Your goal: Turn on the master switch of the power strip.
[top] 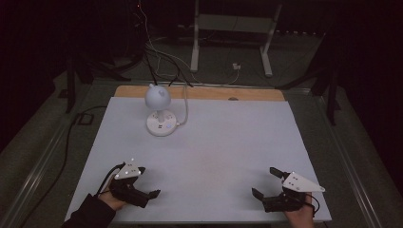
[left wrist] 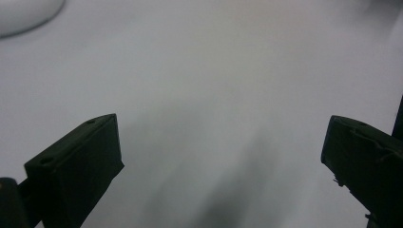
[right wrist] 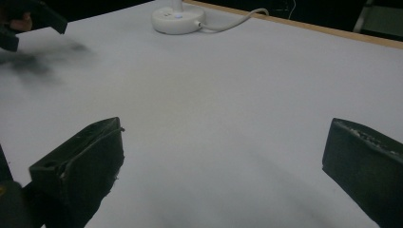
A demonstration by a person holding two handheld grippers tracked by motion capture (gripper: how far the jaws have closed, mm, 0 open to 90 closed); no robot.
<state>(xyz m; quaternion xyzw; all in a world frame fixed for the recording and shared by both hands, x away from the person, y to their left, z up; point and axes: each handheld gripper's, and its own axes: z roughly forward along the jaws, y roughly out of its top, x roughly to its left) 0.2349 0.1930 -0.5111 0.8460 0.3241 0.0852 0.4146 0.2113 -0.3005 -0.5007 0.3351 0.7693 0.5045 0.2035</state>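
Left gripper (top: pixel 148 182) near table's (top: pixel 214 156) front edge, jaws wide apart, nothing held, right gripper (top: pixel 265 182) likewise gaping and empty, white lamp (top: pixel 158 110) far behind both, cord (top: pixel 185 105) trailing back.

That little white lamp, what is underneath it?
The lamp stands on its round white base, which rests on the white table sheet. A cord leaves the base. The sheet beneath the base is hidden.
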